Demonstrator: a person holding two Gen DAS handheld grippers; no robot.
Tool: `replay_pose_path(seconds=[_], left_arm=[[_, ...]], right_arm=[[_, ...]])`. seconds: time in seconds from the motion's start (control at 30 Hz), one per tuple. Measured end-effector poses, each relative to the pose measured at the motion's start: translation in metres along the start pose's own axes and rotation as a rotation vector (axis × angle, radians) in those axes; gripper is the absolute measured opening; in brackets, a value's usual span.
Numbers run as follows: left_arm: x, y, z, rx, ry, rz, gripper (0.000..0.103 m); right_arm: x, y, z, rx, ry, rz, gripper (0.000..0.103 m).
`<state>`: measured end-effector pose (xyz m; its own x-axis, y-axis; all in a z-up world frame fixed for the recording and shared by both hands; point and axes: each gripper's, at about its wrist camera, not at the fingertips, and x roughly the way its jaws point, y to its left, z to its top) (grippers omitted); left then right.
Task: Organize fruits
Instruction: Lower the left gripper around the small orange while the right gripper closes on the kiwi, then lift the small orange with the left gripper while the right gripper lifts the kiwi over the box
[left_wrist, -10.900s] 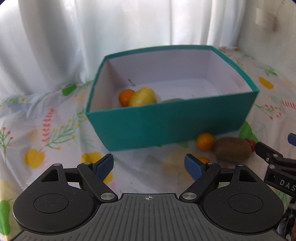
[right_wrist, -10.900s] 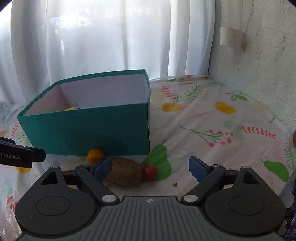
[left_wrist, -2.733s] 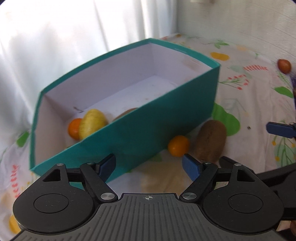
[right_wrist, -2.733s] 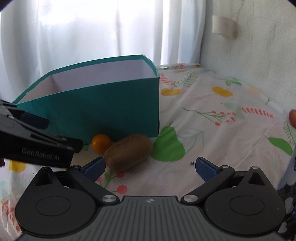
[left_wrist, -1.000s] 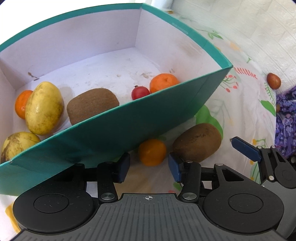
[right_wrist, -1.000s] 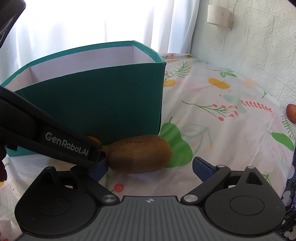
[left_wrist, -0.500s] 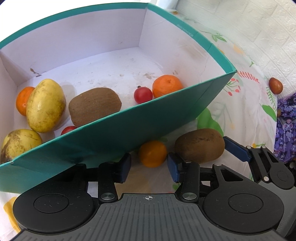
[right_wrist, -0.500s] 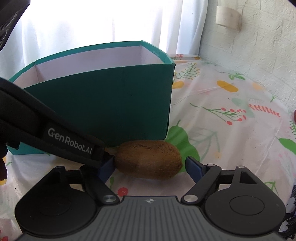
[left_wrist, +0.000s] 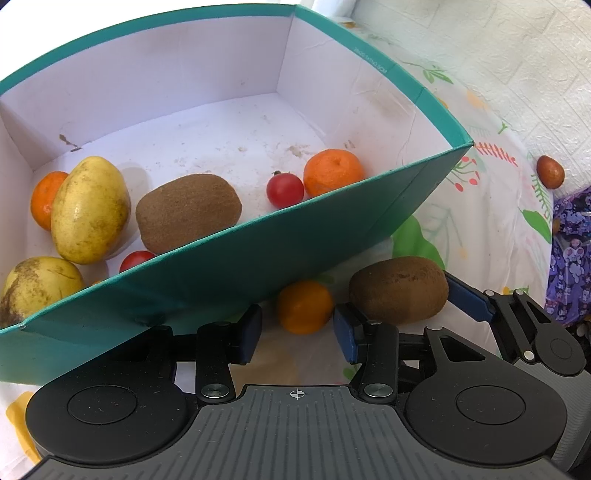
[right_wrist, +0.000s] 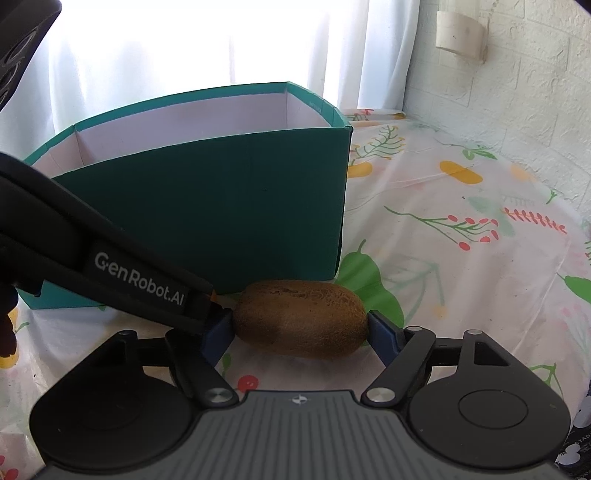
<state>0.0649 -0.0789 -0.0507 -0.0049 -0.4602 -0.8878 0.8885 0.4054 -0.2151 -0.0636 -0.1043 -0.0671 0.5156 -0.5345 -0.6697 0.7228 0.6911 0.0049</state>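
Fruits lie partly inside the teal cardboard box (left_wrist: 229, 266) ahead of both tongs and partly on the flowered plastic tablecloth (right_wrist: 461, 258) in front of it. The box is the biggest thing there, white inside, with its near wall standing right behind the two loose fruits and blocking any straight way in. Inside it rest two yellow-green oval fruits (left_wrist: 88, 210), a fuzzy brown kiwi, two small oranges and two cherry tomatoes. The right tongs (right_wrist: 301, 328) have just been closing, and their blue pads now press on both ends of the loose kiwi (right_wrist: 301, 317), rough-skinned and egg-shaped, lying on the cloth. The left tongs (left_wrist: 297, 332) have also been closing; the smooth round orange (left_wrist: 304, 306) sits just ahead between their pads, which are close to it, but a touch cannot be made out. It lies just to the left of the kiwi. Far to the right a small reddish-brown fruit (left_wrist: 550, 171) lies alone on the cloth.
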Motion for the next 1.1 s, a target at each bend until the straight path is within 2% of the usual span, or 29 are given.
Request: replay_pose_path(seconds=[0.33, 0.47, 1.0, 1.1], left_arm=[[0.0008, 0.0005, 0.0011, -0.017, 0.005, -0.004, 0.045], [0.0016, 0.0015, 0.0018, -0.024, 0.009, -0.019, 0.038], [-0.0044, 0.0003, -0.0025, -0.005, -0.003, 0.021, 0.037], [-0.008, -0.0003, -0.0048, -0.004, -0.007, 0.03, 0.037]], right_arm=[[0.0001, -0.0017, 0.0005, 0.005, 0.004, -0.004, 0.077], [-0.0006, -0.0013, 0.0007, 0.008, 0.007, -0.012, 0.077], [0.0009, 0.0035, -0.0026, -0.022, 0.024, -0.025, 0.078], [0.0014, -0.0014, -0.0039, 0.016, 0.036, -0.006, 0.077]])
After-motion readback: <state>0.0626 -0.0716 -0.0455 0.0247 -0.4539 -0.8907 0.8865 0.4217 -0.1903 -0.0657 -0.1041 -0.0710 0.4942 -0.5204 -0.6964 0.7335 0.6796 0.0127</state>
